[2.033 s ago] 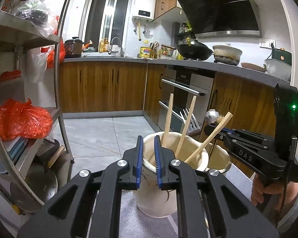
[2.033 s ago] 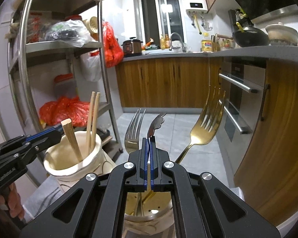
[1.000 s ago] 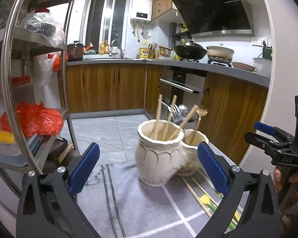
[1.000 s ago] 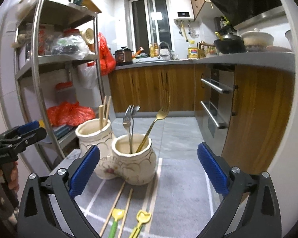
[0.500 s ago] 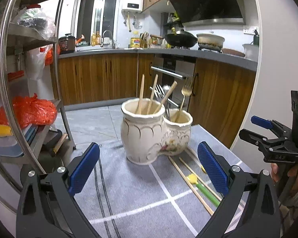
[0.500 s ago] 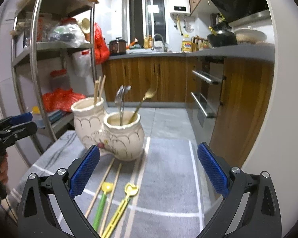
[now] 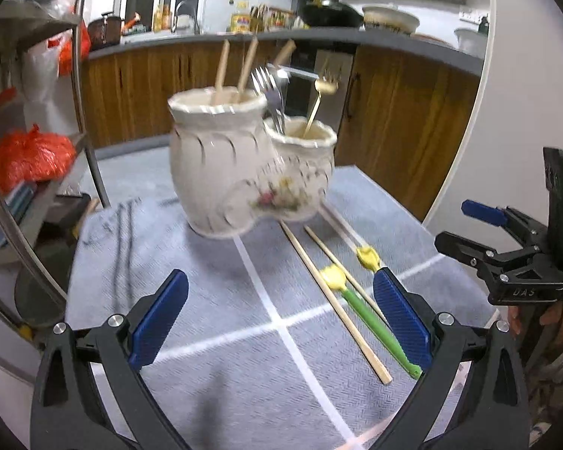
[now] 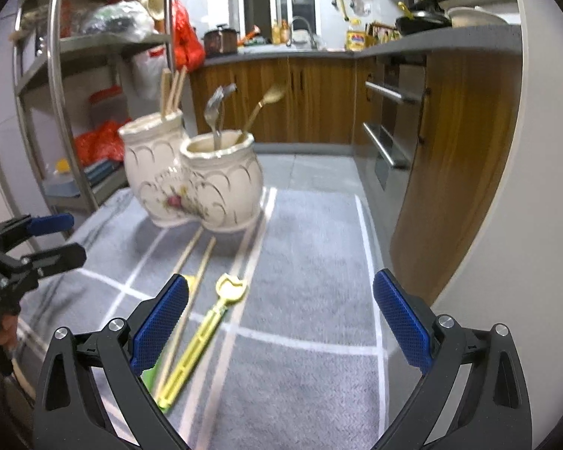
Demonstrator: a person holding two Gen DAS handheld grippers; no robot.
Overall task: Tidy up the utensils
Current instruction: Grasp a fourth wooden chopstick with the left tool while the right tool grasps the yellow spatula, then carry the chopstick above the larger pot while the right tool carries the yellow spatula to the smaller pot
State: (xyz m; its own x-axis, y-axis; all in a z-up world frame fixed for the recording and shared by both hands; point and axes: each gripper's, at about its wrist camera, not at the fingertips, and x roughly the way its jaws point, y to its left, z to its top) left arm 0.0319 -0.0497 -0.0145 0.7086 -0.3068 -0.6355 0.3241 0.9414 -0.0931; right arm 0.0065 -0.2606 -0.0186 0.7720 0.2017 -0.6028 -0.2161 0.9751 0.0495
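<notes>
Two joined cream ceramic jars stand on a grey cloth. The taller jar (image 7: 217, 165) (image 8: 150, 165) holds wooden chopsticks (image 7: 221, 71). The lower jar (image 7: 304, 176) (image 8: 223, 183) holds silver forks (image 8: 216, 112) and a gold fork (image 7: 319, 97). On the cloth lie loose chopsticks (image 7: 334, 303) (image 8: 184, 322), a green-handled utensil (image 7: 371, 326) and a yellow one (image 8: 202, 337). My left gripper (image 7: 279, 326) and my right gripper (image 8: 279, 326) are both wide open and empty, held above the cloth short of the jars.
A metal shelf rack (image 8: 56, 86) with bags stands at the left. Wooden kitchen cabinets (image 8: 450, 157) and an oven (image 8: 390, 127) lie to the right and behind. The grey cloth (image 8: 311, 270) has white stripe lines.
Both grippers opened, letting go of a chopstick and a utensil in the jars, then drew back and tilted down. The loose utensils on the cloth came into view.
</notes>
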